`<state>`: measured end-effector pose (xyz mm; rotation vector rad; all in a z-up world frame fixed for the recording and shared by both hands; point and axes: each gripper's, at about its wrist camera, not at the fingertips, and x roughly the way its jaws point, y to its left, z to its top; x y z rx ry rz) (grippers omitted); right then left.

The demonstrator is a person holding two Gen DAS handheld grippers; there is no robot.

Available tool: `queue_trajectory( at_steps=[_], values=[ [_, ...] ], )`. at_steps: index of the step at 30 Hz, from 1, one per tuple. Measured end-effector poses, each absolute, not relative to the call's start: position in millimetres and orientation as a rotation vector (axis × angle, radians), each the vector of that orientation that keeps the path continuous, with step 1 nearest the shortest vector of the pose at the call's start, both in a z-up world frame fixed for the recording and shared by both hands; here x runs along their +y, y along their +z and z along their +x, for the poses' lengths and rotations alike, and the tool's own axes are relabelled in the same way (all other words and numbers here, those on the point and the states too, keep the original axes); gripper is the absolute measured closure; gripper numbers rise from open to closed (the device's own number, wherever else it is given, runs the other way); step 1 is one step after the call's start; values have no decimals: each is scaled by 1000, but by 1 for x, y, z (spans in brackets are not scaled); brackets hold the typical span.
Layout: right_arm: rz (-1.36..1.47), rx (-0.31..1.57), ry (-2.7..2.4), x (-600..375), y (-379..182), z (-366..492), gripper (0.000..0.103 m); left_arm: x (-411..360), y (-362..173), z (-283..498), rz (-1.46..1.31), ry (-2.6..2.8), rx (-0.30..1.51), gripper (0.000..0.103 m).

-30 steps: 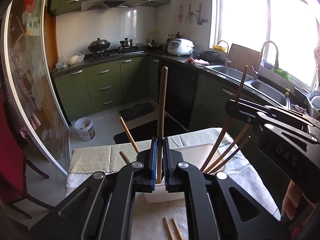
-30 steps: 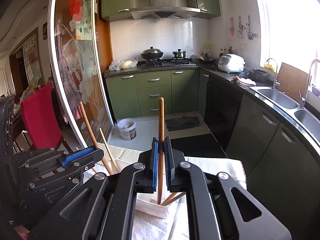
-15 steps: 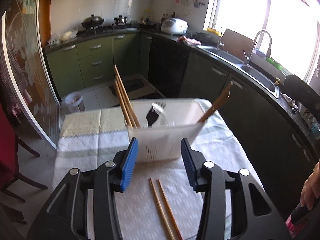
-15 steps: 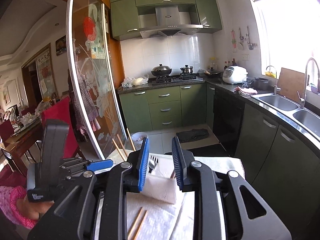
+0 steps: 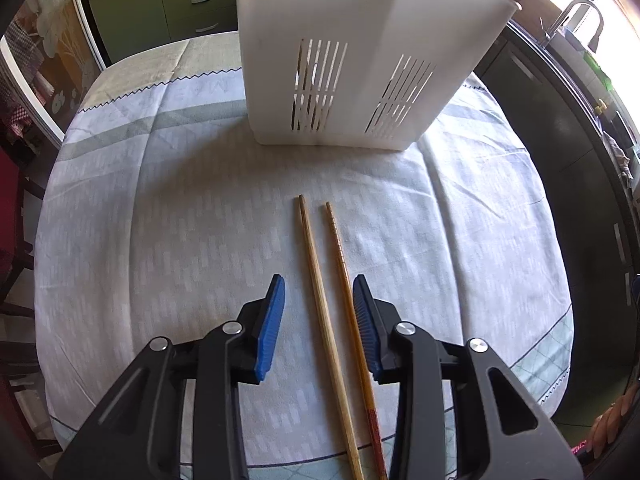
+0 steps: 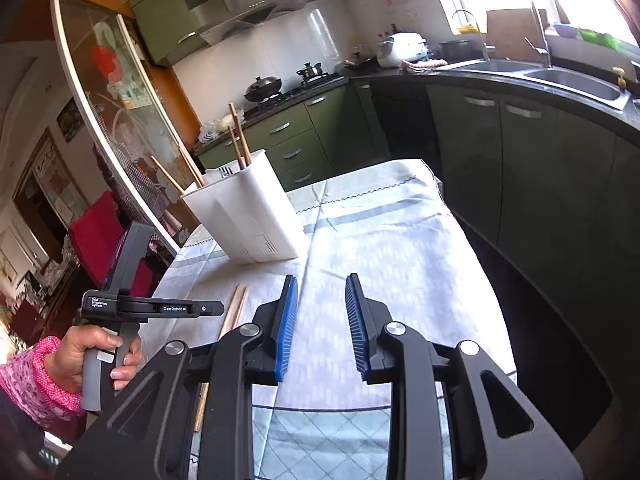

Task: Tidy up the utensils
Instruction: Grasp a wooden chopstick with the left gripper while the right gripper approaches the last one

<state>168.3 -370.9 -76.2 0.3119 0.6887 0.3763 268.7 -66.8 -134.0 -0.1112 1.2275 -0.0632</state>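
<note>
Looking down along the left gripper [image 5: 319, 280] first: tipped steeply at the tablecloth [image 5: 160, 220], jaws standing at a narrowish gap and just been closing in, two loose chopsticks [image 5: 308, 236] lying flat between the blue pads [image 5: 272, 320]. Not clamped though, no squeeze visible. Lighter stick sitting free in the middle of the gap, darker reddish one running right alongside the right-hand pad, touching or not, can't tell from here. Both sticks side by side, tips aimed at the white utensil holder [image 5: 360, 60], clearly short of it with bare cloth in between.

Switching to the right gripper [image 6: 321, 278]: jaws part-open, just been opening up, nothing at all between the pads, only cloth underneath. Hanging above the near middle of the table, well off to the side of the loose pair, angled towards the kitchen counter.

Holder upright on the far left part of the table in that view, slotted wall facing this way, several more chopsticks [image 6: 238, 140] already leaning out of the top. Hand [image 6: 96, 348] in a pink dotted sleeve [image 6: 32, 376] gripping the left tool's handle down in the corner
</note>
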Motion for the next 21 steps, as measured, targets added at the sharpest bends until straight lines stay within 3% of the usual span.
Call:
queue_trajectory(
  at_steps=[3,4,6,11,14,21],
  values=[
    [349,691,380,-383,-79,167,76,-69,-142,273,-94,-24,1249,83],
    [358,688,387,-386,-79,165,76,-68,-144,276,-93,-17,1255,84],
    [372,680,394,-391,-77,166,67,-69,-148,277,-88,-5,1266,84],
    [381,683,404,-389,-74,166,67,-76,-152,277,-65,19,1247,84],
    [379,696,411,-384,-76,168,67,-80,-153,270,-38,28,1220,95],
    [305,795,431,-348,-94,182,64,-56,-145,252,-85,20,1147,97]
  ],
)
